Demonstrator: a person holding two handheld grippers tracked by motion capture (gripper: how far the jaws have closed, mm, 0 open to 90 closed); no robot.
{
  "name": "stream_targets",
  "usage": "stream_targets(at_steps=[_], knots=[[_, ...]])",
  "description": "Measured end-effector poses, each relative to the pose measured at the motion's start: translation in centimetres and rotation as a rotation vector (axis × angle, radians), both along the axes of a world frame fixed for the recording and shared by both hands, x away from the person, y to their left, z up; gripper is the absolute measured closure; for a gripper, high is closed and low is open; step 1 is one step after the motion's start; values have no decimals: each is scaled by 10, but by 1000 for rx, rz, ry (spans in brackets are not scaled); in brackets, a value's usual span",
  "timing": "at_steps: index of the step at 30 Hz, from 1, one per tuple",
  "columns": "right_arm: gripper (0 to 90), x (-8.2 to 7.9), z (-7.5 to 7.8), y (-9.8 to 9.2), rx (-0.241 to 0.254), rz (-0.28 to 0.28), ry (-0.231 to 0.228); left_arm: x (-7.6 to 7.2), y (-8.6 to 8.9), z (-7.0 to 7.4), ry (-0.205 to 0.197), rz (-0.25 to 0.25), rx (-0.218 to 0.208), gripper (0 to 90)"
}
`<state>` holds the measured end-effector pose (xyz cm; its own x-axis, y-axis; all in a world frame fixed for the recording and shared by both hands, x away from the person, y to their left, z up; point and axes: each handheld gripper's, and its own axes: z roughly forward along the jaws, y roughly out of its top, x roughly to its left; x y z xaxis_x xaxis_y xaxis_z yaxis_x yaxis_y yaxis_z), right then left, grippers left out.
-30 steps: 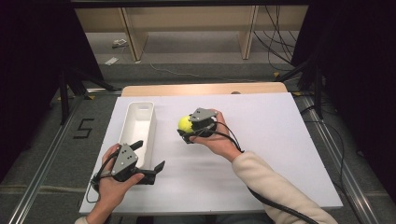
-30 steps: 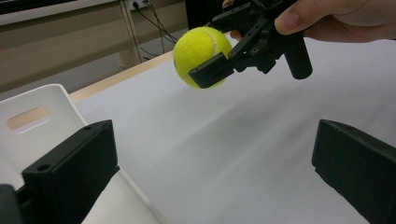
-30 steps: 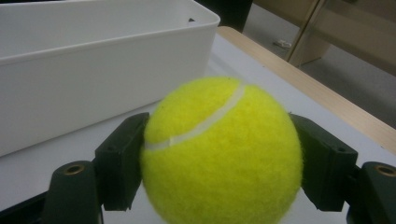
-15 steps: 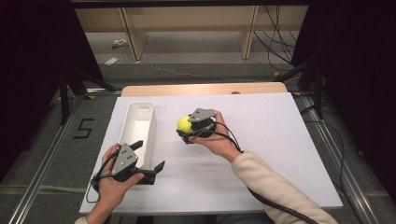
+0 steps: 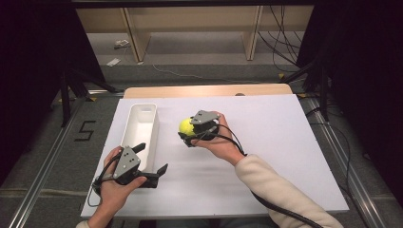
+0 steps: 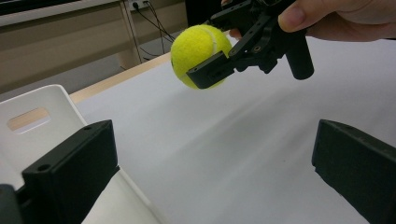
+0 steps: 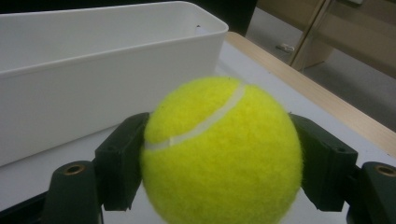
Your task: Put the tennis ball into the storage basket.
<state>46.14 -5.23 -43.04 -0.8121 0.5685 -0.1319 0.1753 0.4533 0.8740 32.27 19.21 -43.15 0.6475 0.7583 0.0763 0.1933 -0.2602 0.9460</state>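
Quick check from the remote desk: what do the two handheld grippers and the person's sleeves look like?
Both the left gripper and the right gripper are black, with two blocky black jaws and a grey three-cornered plate on top. A black cable trails from each. The right arm wears a cream long sleeve; the left forearm looks bare.

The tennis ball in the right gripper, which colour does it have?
Bright yellow-green tennis ball with a white seam; the right gripper view shows it best.
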Motion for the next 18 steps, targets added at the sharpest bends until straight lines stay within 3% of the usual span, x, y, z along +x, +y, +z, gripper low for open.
stream_targets(at_steps=[18], knots=[[269, -2, 2, 4, 6, 7, -4, 0, 0, 0, 1, -1, 0, 0]])
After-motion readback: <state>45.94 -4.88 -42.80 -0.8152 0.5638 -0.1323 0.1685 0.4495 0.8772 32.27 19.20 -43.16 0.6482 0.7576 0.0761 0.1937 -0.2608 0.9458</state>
